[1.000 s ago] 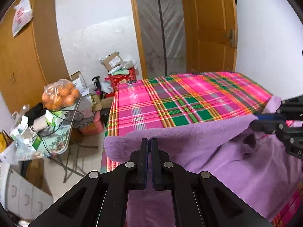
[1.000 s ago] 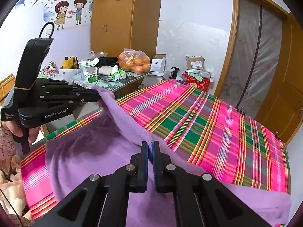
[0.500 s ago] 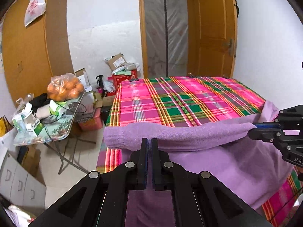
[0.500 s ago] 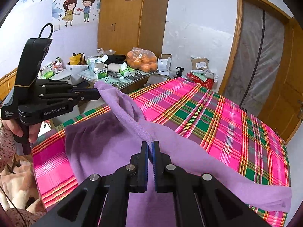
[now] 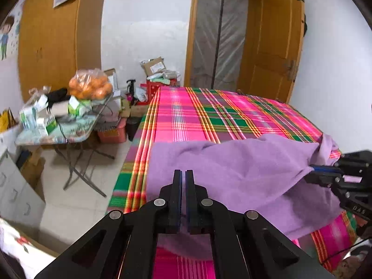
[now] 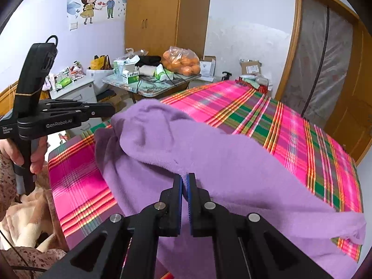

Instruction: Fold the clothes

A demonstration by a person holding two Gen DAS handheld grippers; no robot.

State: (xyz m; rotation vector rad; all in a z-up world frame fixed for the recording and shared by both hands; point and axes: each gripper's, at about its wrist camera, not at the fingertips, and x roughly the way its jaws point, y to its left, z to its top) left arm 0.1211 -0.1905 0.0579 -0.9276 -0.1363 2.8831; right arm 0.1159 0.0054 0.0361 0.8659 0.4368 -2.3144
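- One purple fleece garment (image 6: 232,162) is in hand: it lies across the near end of the bed (image 5: 209,116), on the pink and green plaid sheet, with its upper layer lifted over the lower one.
- Left gripper (image 5: 183,181) has its jaws together on the garment's edge at the left side; in the right wrist view the cloth hides its tips (image 6: 109,111).
- Right gripper (image 6: 184,181) is clamped on a fold of the same cloth at the right side.
- My judgement: the first fold is under way but not laid down; the raised layer sags between the two grips, and a loose end trails at the far right.
- Left to do, as I judge it: set the layer flat, smooth it, then fold again.
- Readable writing: "GenRobot.AI" on the left gripper's side. Labels on the boxes (image 6: 130,76) on the worktop (image 6: 148,86) are too small to read.
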